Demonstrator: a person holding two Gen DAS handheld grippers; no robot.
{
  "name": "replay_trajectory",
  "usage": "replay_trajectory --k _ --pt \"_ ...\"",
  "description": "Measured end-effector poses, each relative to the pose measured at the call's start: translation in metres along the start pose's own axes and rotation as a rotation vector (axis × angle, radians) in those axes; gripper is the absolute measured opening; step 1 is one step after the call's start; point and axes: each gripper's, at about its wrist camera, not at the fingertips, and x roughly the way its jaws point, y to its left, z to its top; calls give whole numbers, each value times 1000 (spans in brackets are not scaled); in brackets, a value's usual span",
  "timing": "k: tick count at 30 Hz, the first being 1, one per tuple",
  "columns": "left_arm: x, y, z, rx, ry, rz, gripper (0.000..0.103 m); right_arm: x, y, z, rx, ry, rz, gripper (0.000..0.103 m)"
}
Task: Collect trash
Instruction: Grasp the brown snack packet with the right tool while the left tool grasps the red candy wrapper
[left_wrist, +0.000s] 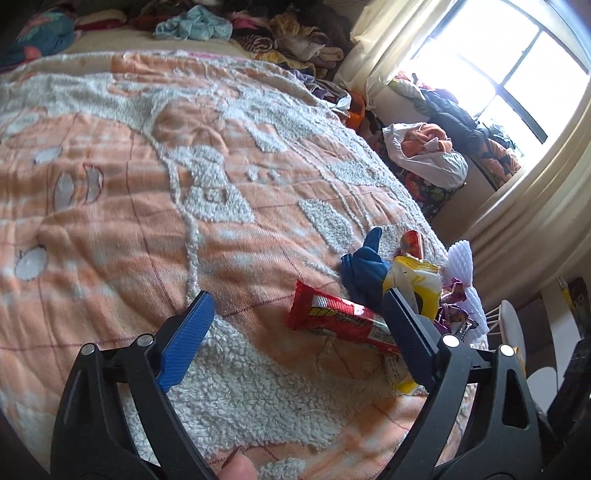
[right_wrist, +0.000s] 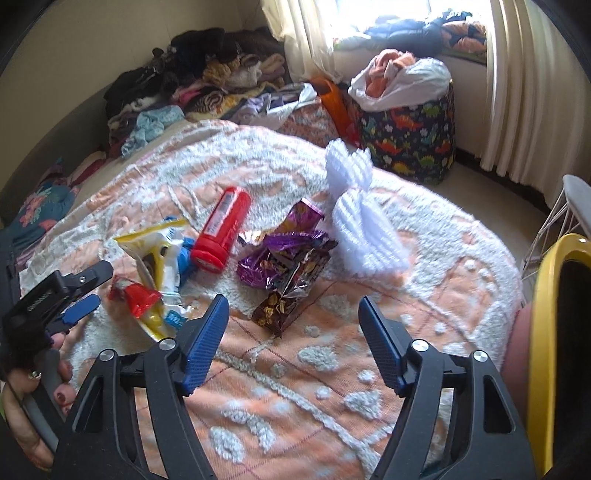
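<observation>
Two tongs: left tongs (left_wrist: 297, 315) and right tongs (right_wrist: 293, 319) both open, holding nothing.
Wrappers: red wrapper (left_wrist: 340, 321), purple wrapper (right_wrist: 291, 254) near bed (right_wrist: 295, 387) edge.

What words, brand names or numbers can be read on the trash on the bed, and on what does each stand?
None can be read with certainty.
Red wrapper: large yellow lettering, too blurred and skewed to read.
Red tube: label of small print, too small.
Purple wrapper: crumpled, print illegible.
Yellow packet: no legible text; a blue patch at its lower end bears unreadable white marks.
Left gripper: small pale lettering on its black body, blurred.
</observation>
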Motion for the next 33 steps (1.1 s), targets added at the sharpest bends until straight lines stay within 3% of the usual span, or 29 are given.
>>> replay_trajectory --k 7,10,14,18,20,29,33 --pt "5 2 -3 -27 17 -18 71 28 1 2 35 51 -2 62" --pt "8 -2 -5 -12 22 -18 68 37 -4 3 57 82 8 49" --pt "10 -3 -6 -12 30 -25 52 37 -11 2 88 88 22 19" --pt "10 -4 -7 -7 36 -36 38 28 -13 -5 93 79 49 15" --pt "10 -3 -6 -6 44 -43 24 22 -12 -9 91 78 61 12" --pt "5 -1 -5 -18 67 -76 7 -1 -9 -22 81 63 113 12" --pt "-1 -6 -8 9 75 -96 4 -3 -14 -22 107 59 123 12"
